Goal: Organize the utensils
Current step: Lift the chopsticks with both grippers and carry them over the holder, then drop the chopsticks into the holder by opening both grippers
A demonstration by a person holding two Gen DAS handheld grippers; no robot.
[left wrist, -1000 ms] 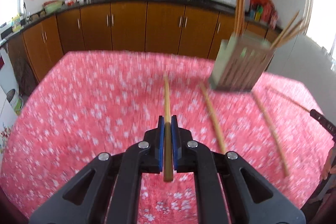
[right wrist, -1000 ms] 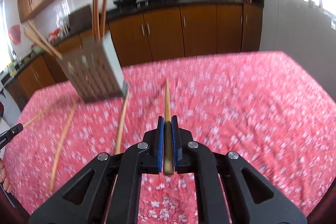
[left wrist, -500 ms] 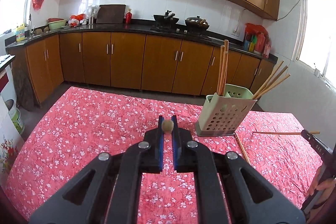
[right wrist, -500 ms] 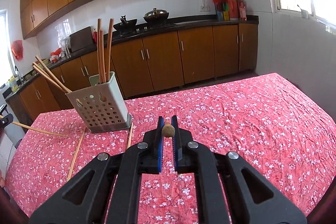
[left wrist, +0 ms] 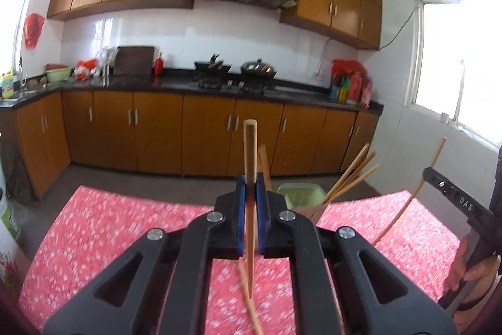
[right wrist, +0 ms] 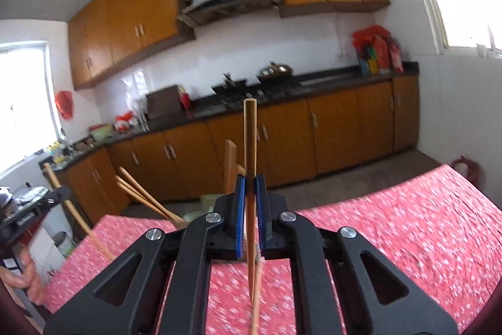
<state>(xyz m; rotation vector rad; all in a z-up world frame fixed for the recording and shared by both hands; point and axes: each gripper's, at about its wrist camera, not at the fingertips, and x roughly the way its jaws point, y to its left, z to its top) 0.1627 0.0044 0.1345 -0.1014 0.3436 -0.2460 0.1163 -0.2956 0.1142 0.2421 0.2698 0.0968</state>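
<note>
Two chopsticks aloft, one holder to hit

Two risks, read left to right; the left tongs (left wrist: 250,209) pinch a chopstick (left wrist: 250,159) upright at centre frame, and it could pivot between the pads; the green holder (left wrist: 301,193) sits lower right, half hidden; the right tongs (right wrist: 250,209) pinch another chopstick (right wrist: 250,140), which may clash with sticks already leaning there (right wrist: 141,193); loose ones lie on the worktop (right wrist: 408,225).

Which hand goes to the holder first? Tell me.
Left, probably: the left gripper, shut on a chopstick, has the holder in clear view beside it; the right gripper hides most of it.
</note>
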